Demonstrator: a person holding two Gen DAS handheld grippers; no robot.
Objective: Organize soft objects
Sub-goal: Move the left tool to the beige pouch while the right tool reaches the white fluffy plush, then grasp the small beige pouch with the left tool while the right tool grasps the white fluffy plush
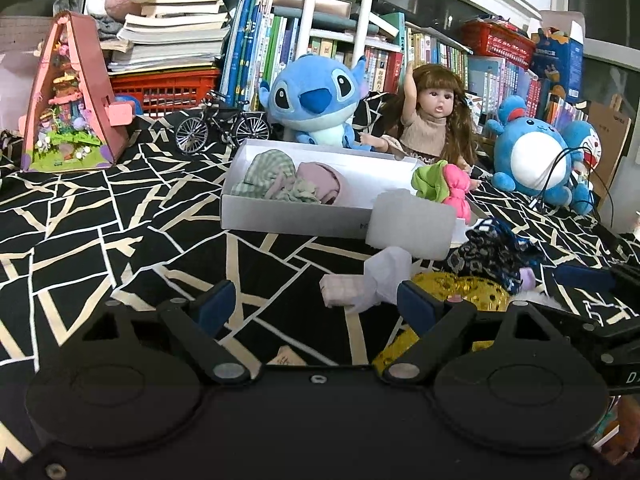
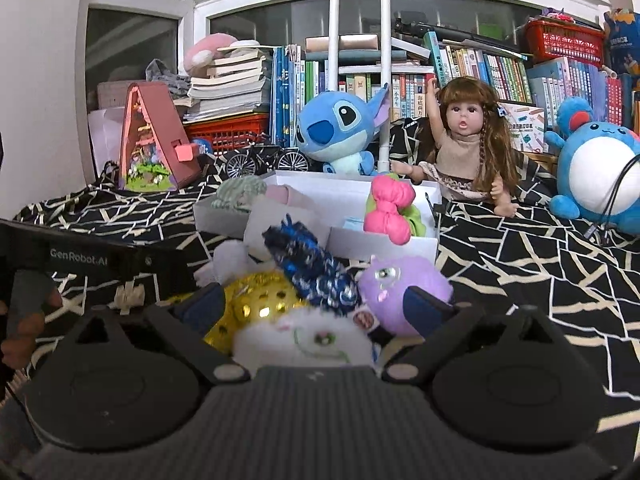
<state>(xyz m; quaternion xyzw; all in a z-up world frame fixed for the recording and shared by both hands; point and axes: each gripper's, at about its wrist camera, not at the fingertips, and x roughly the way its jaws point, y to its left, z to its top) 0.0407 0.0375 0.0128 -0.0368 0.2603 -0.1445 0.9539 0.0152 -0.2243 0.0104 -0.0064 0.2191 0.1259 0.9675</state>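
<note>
A white box [image 1: 280, 216] on the black patterned cloth holds a green checked fabric [image 1: 264, 172] and a pale pink fabric [image 1: 320, 180]. A pink-and-green soft piece [image 1: 444, 184] sits at the box's right end. My left gripper [image 1: 316, 304] is open, and a pale folded cloth [image 1: 352, 286] lies on the table near its right finger. My right gripper [image 2: 314, 304] is open over a pile of soft things: a gold sequin piece [image 2: 256, 306], a dark blue scrunchie [image 2: 316, 272], a purple plush [image 2: 400, 288] and a white fluffy toy [image 2: 304, 340]. Its pads flank the pile.
Behind the box sit a blue plush [image 1: 312, 100], a doll [image 1: 432, 120] and a round blue plush [image 1: 532, 156]. A model bicycle [image 1: 220, 124] and a pink triangular miniature house [image 1: 68, 96] stand at the left. Books and red baskets line the back. A hand [image 2: 24, 320] holds the left gripper.
</note>
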